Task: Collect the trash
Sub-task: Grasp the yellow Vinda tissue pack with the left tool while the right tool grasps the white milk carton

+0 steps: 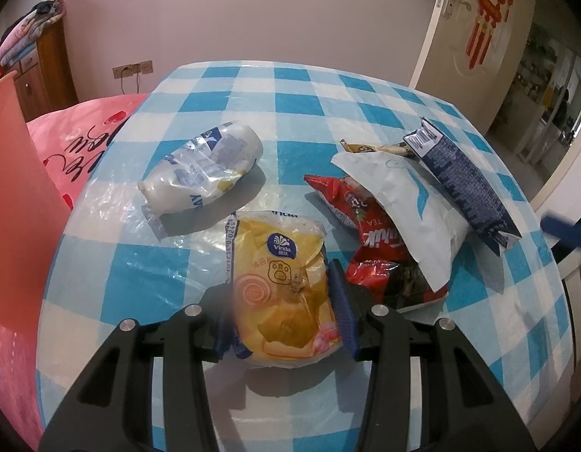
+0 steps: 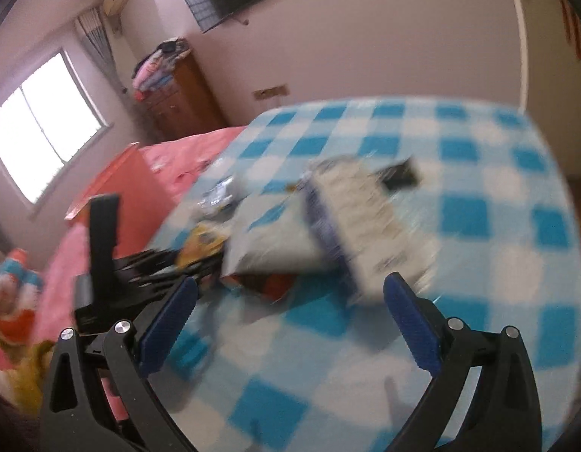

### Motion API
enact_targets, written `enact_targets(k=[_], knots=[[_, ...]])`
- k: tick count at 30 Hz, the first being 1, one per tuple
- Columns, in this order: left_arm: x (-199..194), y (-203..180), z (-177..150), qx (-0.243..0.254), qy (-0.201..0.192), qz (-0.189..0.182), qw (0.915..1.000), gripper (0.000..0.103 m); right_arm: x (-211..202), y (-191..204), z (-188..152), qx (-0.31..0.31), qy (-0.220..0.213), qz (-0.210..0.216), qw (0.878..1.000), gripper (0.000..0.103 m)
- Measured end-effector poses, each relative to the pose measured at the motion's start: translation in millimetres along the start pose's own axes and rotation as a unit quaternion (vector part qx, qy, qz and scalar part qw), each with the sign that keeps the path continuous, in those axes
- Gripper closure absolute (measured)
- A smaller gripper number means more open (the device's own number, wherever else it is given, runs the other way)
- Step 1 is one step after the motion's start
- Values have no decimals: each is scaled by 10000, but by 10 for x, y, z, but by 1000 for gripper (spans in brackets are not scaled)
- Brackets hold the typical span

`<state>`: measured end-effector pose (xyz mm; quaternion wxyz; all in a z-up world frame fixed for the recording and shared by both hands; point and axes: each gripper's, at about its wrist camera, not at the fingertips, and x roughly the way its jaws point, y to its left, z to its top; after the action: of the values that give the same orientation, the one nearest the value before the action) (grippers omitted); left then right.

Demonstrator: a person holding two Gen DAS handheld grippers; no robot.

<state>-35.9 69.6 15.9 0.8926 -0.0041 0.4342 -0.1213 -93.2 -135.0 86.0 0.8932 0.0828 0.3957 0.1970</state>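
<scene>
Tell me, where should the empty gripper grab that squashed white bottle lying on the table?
Probably around the crushed middle of the white bottle, coming down from above. It lies on its side on the checked table, neck toward the near left, so fingers either side of its flattened body fit best. The open right gripper is free; the left gripper holds the yellow tissue pack.

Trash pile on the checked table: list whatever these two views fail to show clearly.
- Red wrapper: left wrist view, mostly covered by the white pouch.
- Brown stick packet: largely hidden behind that pouch.
- Whole pile: right wrist view, motion blur smears labels.
- Yellow tissue pack: lower end hidden by left tool.
</scene>
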Motion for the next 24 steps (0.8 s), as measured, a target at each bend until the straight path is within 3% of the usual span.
enact_targets(k=[4,9,16,17,19,24], knots=[[6,10,2,-10,-4,3,10000,57,201,-171,165,-323,-52,-646,9974,5],[3,34,-3,-42,-14,-17,10000,57,540,-385,305,-144,143,-528,9984,5],[1,59,-10,-85,-38,-67,9999,57,677,-402,335,-47,200,-404,9990,6],[1,60,-11,-89,-36,-67,9999,57,698,-406,335,-30,230,-391,9990,7],[-1,63,-11,-113,-38,-76,9999,57,744,-398,330,-24,323,-400,9987,26],[-12,85,-30,-167,-47,-96,9998,57,739,-368,313,-12,318,-474,9984,27]])
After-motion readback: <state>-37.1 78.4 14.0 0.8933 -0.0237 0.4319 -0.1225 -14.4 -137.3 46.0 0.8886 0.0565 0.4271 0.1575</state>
